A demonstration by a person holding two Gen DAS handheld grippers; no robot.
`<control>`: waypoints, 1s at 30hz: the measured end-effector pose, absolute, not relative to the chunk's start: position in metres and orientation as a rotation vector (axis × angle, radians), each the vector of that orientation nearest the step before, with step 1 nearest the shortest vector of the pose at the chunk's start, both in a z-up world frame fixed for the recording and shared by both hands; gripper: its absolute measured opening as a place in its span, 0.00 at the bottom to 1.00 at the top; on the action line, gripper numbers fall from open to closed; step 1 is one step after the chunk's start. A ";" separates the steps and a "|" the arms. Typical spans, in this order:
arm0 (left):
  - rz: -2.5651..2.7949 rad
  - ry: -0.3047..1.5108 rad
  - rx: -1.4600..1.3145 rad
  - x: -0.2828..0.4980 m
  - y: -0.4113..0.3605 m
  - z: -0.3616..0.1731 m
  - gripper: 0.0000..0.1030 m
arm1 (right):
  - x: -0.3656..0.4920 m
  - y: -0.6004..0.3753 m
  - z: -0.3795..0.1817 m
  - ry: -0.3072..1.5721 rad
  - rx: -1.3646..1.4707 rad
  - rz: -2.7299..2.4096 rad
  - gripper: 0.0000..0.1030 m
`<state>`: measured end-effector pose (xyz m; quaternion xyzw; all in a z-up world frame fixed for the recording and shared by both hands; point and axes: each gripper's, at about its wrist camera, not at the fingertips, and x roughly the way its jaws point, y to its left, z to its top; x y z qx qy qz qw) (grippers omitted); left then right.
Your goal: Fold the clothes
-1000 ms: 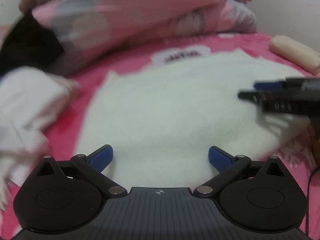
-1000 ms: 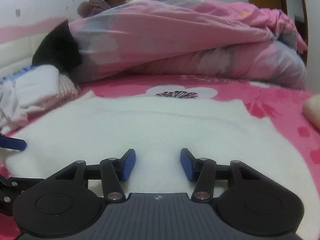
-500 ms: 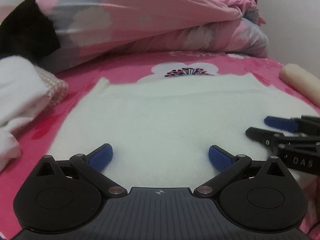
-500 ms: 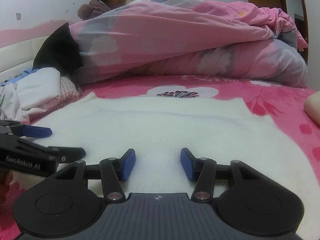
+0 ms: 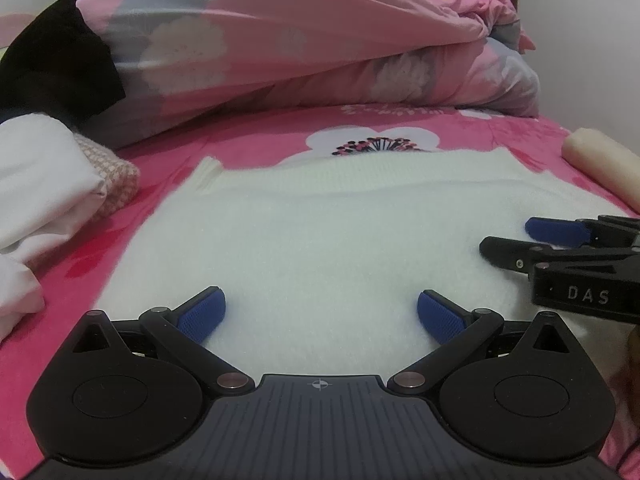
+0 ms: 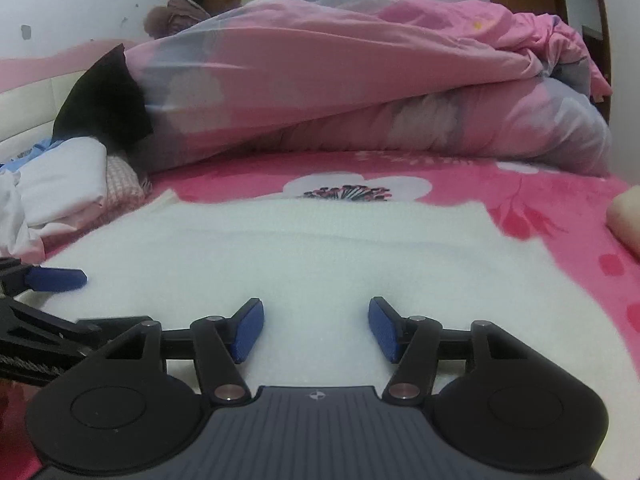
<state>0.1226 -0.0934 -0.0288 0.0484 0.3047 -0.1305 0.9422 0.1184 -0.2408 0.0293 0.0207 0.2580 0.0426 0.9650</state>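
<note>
A home bedroom served as the setting. Beyond the jaws lay a pink floral bedsheet [image 5: 256, 136], a heaped pink duvet [image 6: 360, 80] and piled laundry [image 5: 36, 184] to their left.

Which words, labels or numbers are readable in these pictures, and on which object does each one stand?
"DAS": white letters on the black body of the right gripper, at the right edge of the left wrist view; the label may continue out of frame.
No other text is visible, neither on the white garment nor elsewhere.

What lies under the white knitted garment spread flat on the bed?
The white knitted garment lies on a pink flowered bedsheet, whose white blossom print shows past its far edge. The sheet beneath the garment is covered.
</note>
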 end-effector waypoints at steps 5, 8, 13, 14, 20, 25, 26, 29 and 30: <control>-0.265 0.623 0.099 0.123 -0.094 -0.028 1.00 | 0.119 -0.241 0.028 0.521 0.042 0.087 0.60; -0.267 0.623 0.100 0.123 -0.094 -0.029 1.00 | 0.118 -0.240 0.027 0.520 0.043 0.087 0.60; -0.266 0.622 0.100 0.123 -0.094 -0.029 1.00 | 0.117 -0.240 0.027 0.518 0.044 0.087 0.60; -0.266 0.622 0.100 0.124 -0.094 -0.028 1.00 | 0.117 -0.240 0.027 0.517 0.044 0.087 0.60; -0.266 0.621 0.100 0.123 -0.093 -0.029 1.00 | 0.117 -0.240 0.028 0.517 0.044 0.087 0.60; -0.266 0.621 0.099 0.123 -0.092 -0.029 1.00 | 0.117 -0.240 0.028 0.516 0.044 0.087 0.60; -0.265 0.620 0.099 0.122 -0.093 -0.029 1.00 | 0.117 -0.240 0.028 0.516 0.044 0.086 0.60; -0.264 0.621 0.098 0.122 -0.093 -0.030 1.00 | 0.117 -0.240 0.028 0.516 0.045 0.086 0.60; -0.264 0.621 0.098 0.122 -0.093 -0.030 1.00 | 0.117 -0.240 0.028 0.516 0.045 0.086 0.60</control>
